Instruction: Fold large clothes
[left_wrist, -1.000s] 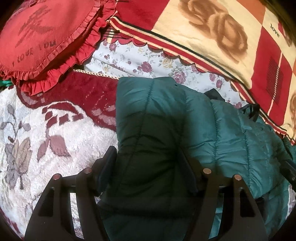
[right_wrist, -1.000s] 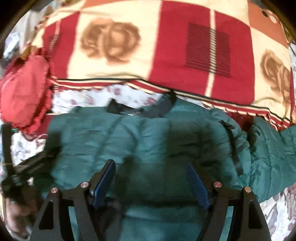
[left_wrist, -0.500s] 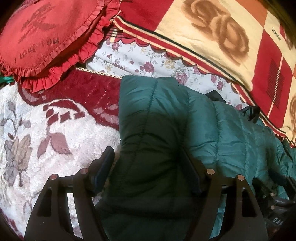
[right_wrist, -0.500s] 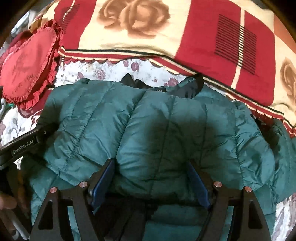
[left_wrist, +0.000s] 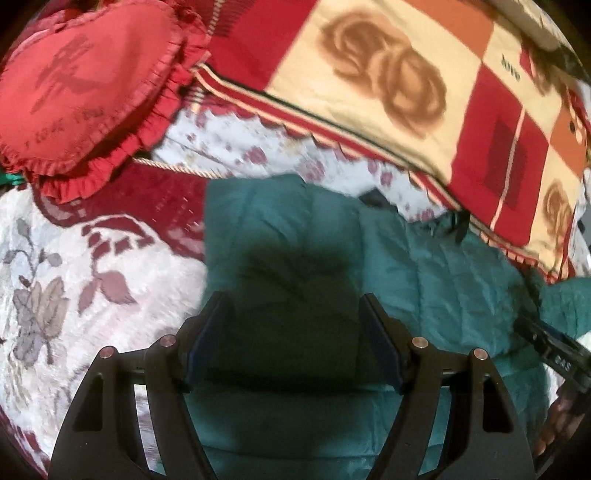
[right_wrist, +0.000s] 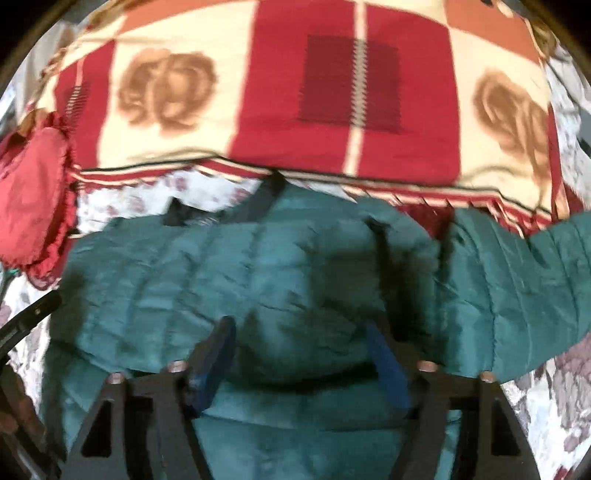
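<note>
A dark green quilted jacket (left_wrist: 424, 277) lies spread on the bed, collar toward the checked blanket. My left gripper (left_wrist: 290, 310) hovers open over the jacket's left edge, with only shadowed fabric below its jaws. My right gripper (right_wrist: 299, 343) is over the middle of the jacket (right_wrist: 295, 266). Its jaws are closing around a puffed fold, and motion blur hides any firm pinch. One sleeve (right_wrist: 535, 266) stretches off to the right. The right gripper's body (left_wrist: 554, 354) shows at the left wrist view's right edge, and the left gripper's body (right_wrist: 26, 321) at the other view's left edge.
A red frilled heart cushion (left_wrist: 81, 85) lies at the upper left, also seen at the left (right_wrist: 33, 199). A red and cream rose blanket (left_wrist: 406, 92) runs along the back. The white and maroon flowered bedspread (left_wrist: 74, 277) lies left of the jacket.
The left gripper has risen, so more blanket shows. The right gripper swung sideways over the jacket, bringing the right sleeve into view, and its jaws have drawn in a little.
</note>
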